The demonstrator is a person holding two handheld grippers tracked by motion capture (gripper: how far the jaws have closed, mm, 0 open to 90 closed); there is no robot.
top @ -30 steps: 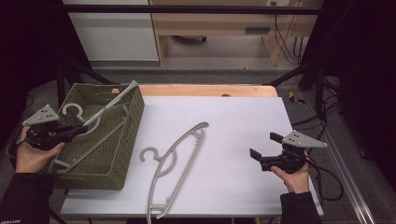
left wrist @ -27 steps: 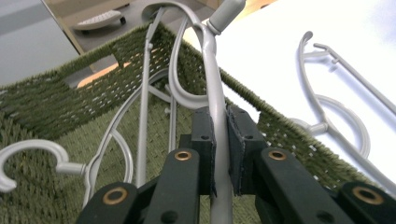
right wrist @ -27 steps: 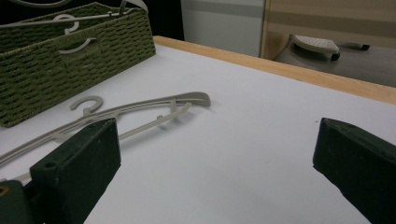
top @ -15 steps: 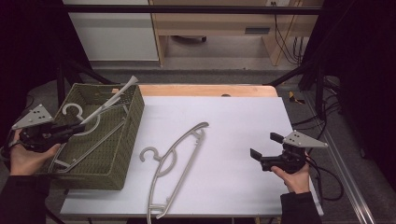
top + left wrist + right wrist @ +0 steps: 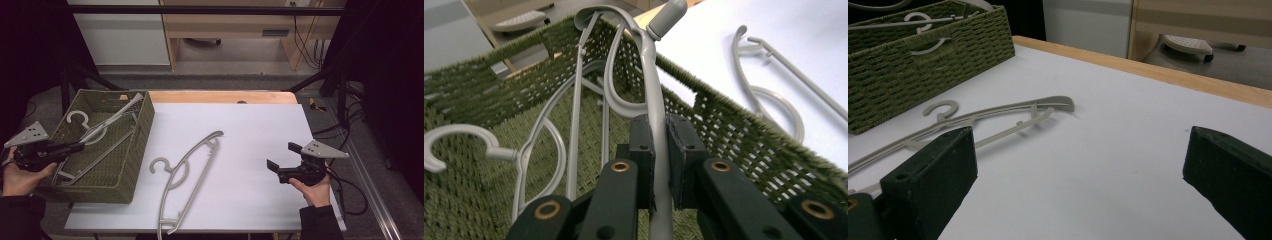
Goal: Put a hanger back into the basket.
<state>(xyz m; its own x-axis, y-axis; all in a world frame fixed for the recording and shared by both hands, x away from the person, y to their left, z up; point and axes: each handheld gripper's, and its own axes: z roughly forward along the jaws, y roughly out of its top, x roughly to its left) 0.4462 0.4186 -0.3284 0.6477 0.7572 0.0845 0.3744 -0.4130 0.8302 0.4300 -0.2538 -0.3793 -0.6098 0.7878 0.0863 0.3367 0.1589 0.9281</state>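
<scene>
the grey hanger [image 5: 656,100] you've got pinched in your left gripper [image 5: 70,146] sits in the green woven basket [image 5: 131,165], which is at the left edge of the table, and the hanger's far end pokes up over the basket's back rim. in the left gripper view both pads are pressed right onto its arm, so that's a solid grip. there's a second grey hanger with its hook [image 5: 454,142] lying in the basket under it.

your right gripper [image 5: 280,162] is over by the right edge of the table with the jaws spread wide and nothing in them, just pointing across the top.

another loose hanger [image 5: 187,172] is flat on the table about mid-way, running diagonally from the front edge up toward the centre, hook end nearest the basket, not touching it.

surface is a plain white sheet [image 5: 250,130] laid over a wooden table top, with a strip of bare wood [image 5: 220,96] showing along the back edge. room's pretty dim, black frame bars around the table, a pale wooden bench [image 5: 230,25] and a white cabinet [image 5: 117,35] behind, cables [image 5: 350,195] trailing on the floor to the right.
</scene>
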